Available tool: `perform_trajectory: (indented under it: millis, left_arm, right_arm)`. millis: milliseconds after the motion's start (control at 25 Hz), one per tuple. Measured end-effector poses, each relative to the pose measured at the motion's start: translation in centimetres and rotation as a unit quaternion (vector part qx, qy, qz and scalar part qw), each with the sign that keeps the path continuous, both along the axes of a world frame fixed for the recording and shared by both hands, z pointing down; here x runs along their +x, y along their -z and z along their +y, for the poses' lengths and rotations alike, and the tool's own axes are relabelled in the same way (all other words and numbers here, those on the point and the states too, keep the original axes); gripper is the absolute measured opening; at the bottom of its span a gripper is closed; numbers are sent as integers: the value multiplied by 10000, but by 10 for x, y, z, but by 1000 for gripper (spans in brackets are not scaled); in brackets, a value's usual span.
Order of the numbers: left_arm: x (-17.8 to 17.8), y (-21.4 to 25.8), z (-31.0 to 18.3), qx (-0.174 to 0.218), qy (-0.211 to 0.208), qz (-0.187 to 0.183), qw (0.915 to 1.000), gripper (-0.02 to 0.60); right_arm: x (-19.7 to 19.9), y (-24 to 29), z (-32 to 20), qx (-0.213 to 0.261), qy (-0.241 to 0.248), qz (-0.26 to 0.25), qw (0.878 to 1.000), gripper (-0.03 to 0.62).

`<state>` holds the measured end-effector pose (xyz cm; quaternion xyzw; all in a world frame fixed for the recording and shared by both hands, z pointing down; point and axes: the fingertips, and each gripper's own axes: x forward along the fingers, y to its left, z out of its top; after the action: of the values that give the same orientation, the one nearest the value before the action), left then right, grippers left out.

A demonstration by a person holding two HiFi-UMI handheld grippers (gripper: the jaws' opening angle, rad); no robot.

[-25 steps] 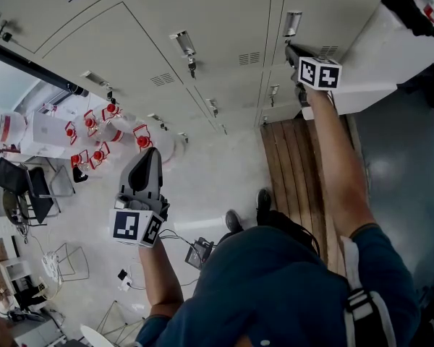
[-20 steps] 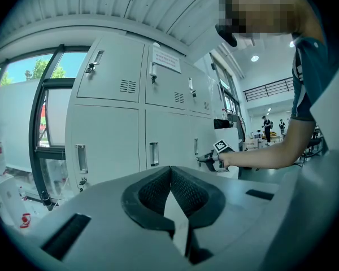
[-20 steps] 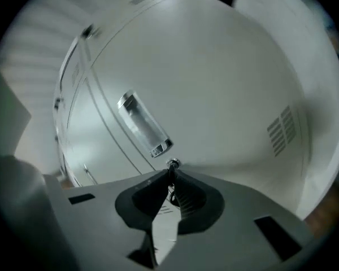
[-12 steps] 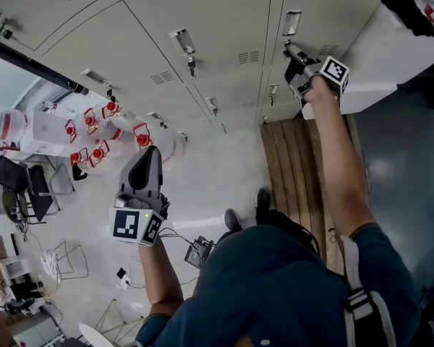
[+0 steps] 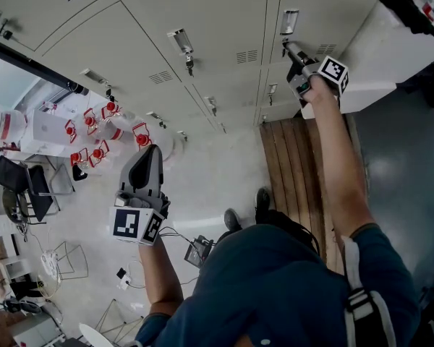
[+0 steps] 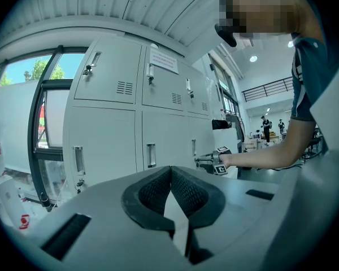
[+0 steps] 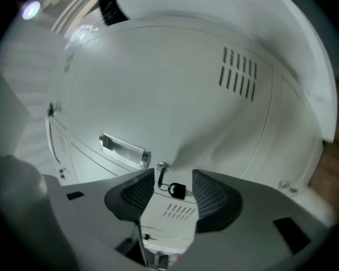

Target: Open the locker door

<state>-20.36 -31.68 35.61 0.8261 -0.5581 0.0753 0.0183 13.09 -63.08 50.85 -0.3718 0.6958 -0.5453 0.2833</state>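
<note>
Right gripper view: you are opening the fingers of the right gripper off the key in the closed locker door, probably freeing them for the handle. You are holding the left gripper aside, its fingers clenched on nothing.

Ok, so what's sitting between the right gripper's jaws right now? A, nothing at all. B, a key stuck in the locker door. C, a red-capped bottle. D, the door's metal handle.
B: the right gripper view shows the key in the locker door between the jaws of the right gripper, which are opening and not pressing on it; the handle lies off to one side.
</note>
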Motion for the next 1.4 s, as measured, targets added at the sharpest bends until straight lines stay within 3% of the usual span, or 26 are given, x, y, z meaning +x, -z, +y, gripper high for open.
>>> perform_trajectory:
  millis: [80, 120, 160, 240, 280, 360, 480, 760, 920, 1400]
  left_arm:
    - [0, 0, 0, -1, 0, -2, 10000, 17]
    - [1, 0, 0, -3, -2, -1, 10000, 17]
    - [1, 0, -1, -6, -11, 1, 10000, 17]
    - [4, -1, -3, -20, -35, 4, 10000, 17]
    - [6, -2, -4, -28, -49, 6, 10000, 17]
    - [10, -3, -5, -28, -84, 0, 10000, 17]
    - [15, -3, -6, -25, -113, -10, 9999, 17]
    - [18, -9, -8, -94, -80, -16, 9999, 17]
    - [24, -16, -11, -167, -100, -31, 9998, 17]
    - [54, -23, -31, -248, -432, -117, 9987, 17]
  right_arm:
    - [13, 2, 3, 278, -109, 1324, 9907, 209]
    - [19, 8, 4, 495, -180, 2097, 9763, 212]
    - [23, 16, 6, 770, -240, 2885, 9541, 212]
    - [20, 40, 10, 1441, -249, 4174, 8969, 210]
    - [14, 54, 13, 1782, -195, 4565, 8715, 206]
    - [-2, 80, 17, 2327, -79, 4983, 8351, 193]
    - [-18, 102, 18, 2731, 5, 5276, 8044, 183]
    - [-36, 110, 4, 2901, 181, 5633, 7735, 164]
    - [-37, 110, 0, 2923, 183, 5759, 7632, 112]
    - [-10, 109, 53, 3175, 279, 5572, 7668, 77]
